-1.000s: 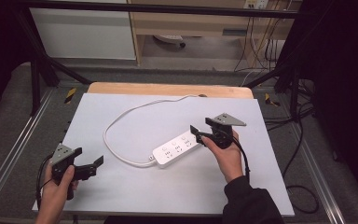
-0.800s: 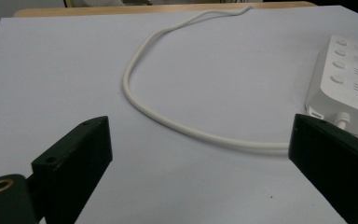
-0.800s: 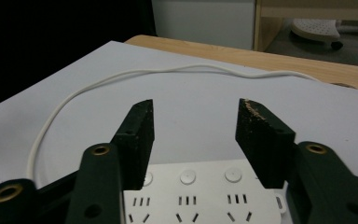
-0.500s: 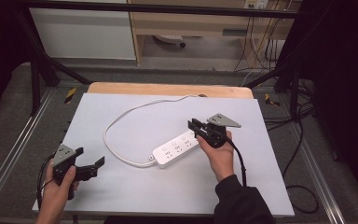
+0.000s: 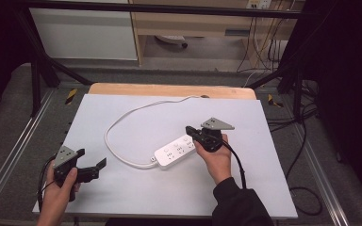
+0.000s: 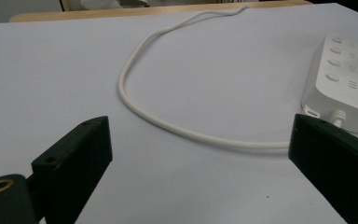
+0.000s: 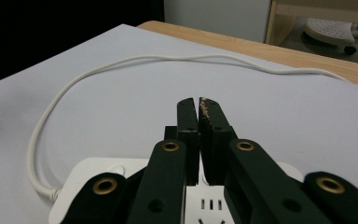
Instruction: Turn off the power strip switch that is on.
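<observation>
Dim room with dark floor, a pale cabinet (image 5: 82, 35) and a wooden shelf unit (image 5: 202, 21) beyond the table's far side, loose cables (image 5: 264, 52) at the back right. White tabletop (image 5: 136, 197) over a wooden board whose far edge (image 5: 169, 89) shows bare; metal rails (image 5: 9, 150) along both sides.

White power strip (image 5: 178, 151) lying flat near the middle of the tabletop, set on a diagonal, sockets facing up. White cord (image 5: 122, 117) leaving its near-left end, looping left and back, then running off toward the far edge of the table.

Right gripper (image 5: 191, 132) held in the right hand (image 5: 217, 157) directly above the far-right end of the power strip, grey three-cornered plate (image 5: 217, 124) on top. Jaws pressed together with nothing between them, as seen in the right gripper view (image 7: 198, 103), tips out past the strip's edge and over bare tabletop; strip's sockets just below the jaw bases (image 7: 205, 205). Contact with the strip: cannot tell.

Left gripper (image 5: 94, 167) held in the left hand (image 5: 59, 193) at the near-left corner of the table, well apart from the strip. Jaws spread wide and empty; in the left gripper view (image 6: 200, 154), cord (image 6: 168, 126) and the strip's end (image 6: 340, 79) visible across the gap, farther along the tabletop.
</observation>
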A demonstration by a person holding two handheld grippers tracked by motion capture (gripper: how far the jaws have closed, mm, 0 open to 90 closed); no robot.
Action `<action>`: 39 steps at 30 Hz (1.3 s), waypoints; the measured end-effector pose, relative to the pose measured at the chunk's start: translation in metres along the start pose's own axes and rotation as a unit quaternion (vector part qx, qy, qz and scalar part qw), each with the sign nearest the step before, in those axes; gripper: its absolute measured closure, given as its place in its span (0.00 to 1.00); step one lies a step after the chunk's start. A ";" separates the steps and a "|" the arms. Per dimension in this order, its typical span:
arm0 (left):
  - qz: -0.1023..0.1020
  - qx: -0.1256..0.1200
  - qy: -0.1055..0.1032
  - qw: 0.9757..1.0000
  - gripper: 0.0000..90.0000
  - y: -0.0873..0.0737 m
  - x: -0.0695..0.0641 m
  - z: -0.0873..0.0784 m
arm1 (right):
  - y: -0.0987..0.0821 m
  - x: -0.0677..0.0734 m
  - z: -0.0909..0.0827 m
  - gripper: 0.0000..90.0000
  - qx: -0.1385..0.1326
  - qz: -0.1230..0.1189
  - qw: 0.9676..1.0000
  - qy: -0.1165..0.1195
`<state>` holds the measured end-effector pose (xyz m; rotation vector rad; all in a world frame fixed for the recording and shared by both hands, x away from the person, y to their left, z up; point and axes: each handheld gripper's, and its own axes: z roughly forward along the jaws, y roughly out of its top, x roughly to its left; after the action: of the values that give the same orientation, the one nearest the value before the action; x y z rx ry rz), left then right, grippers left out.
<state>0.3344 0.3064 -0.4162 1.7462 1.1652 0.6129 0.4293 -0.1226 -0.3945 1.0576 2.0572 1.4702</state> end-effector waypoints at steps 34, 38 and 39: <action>0.005 0.005 0.001 1.000 0.07 0.000 -0.001 0.001 | -0.017 0.009 0.018 1.00 0.044 -0.004 0.999 0.005; 0.006 0.006 -0.001 1.000 0.07 0.000 -0.001 0.001 | -0.018 0.010 0.020 1.00 0.046 -0.002 0.999 0.006; 0.006 0.006 -0.001 1.000 0.07 0.000 -0.001 0.001 | -0.019 0.010 0.021 1.00 0.045 -0.003 0.999 0.005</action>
<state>0.3345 0.3051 -0.4168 1.7643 1.1609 0.6124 0.4307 -0.1048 -0.4193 1.0800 2.1507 1.3948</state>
